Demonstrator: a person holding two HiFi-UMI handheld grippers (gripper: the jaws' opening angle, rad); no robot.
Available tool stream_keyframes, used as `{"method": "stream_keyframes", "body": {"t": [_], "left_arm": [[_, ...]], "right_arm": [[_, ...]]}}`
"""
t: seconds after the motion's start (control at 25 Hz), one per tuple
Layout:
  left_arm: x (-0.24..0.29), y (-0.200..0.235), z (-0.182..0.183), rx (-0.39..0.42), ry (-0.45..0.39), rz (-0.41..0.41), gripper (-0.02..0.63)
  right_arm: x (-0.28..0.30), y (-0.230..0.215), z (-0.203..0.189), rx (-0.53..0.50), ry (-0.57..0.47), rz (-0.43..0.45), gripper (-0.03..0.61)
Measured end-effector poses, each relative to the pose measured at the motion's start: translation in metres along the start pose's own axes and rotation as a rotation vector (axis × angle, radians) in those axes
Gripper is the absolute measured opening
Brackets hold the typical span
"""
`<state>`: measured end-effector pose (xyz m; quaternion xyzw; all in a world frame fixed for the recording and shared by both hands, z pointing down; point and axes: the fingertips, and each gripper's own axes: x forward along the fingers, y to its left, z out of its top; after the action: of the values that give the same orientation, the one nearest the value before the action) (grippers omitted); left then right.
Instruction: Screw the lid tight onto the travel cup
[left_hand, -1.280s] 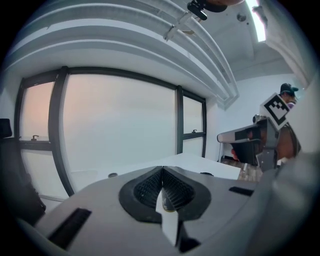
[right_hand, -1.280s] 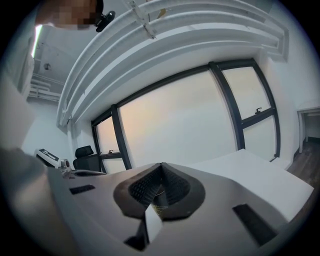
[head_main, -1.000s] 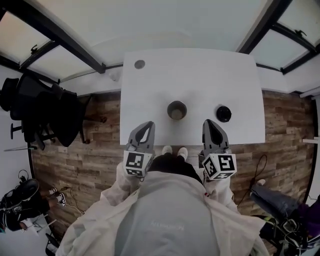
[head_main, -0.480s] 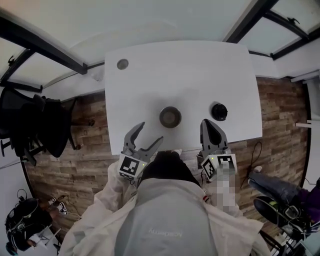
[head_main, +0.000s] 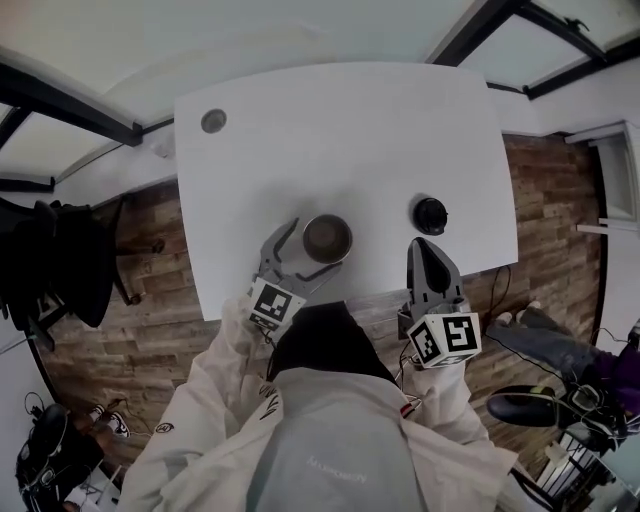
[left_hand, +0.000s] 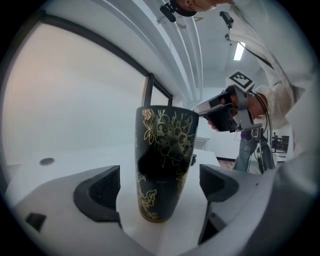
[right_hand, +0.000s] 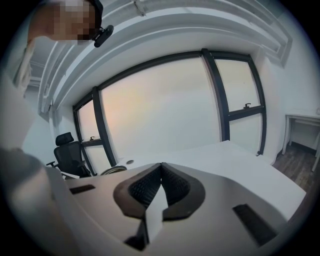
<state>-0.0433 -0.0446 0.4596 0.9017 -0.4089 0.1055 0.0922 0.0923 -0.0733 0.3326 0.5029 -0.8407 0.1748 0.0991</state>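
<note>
A black travel cup (left_hand: 162, 165) with a gold flower pattern stands upright and open-topped on the white table (head_main: 340, 130), near its front edge (head_main: 327, 238). My left gripper (head_main: 305, 250) has just been opening its jaws. The cup stands between them (left_hand: 160, 187), with a gap to each pad. The round black lid (head_main: 431, 215) lies on the table to the cup's right. My right gripper (head_main: 421, 250) is shut and empty, just short of the lid near the table's front edge. Its pads meet in the right gripper view (right_hand: 161, 172).
A round grey grommet (head_main: 213, 121) sits in the table's far left corner. A black office chair (head_main: 50, 260) stands on the wooden floor to the left. Tall windows run behind the table. My right gripper also shows beyond the cup (left_hand: 225, 112).
The left gripper went from shut to wide open and moved forward and down, so its jaws now flank the cup. The right gripper stayed shut and edged toward the lid.
</note>
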Motion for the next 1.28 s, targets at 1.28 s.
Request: {"method": "stream_keyframes", "body": {"t": [1.28], "left_arm": [[0.085, -0.011, 0.025, 0.044, -0.146, -0.032, 0.41]], "right_arm": [[-0.004, -0.092, -0.06, 0.033, 0.046, -0.191, 0.023]]}}
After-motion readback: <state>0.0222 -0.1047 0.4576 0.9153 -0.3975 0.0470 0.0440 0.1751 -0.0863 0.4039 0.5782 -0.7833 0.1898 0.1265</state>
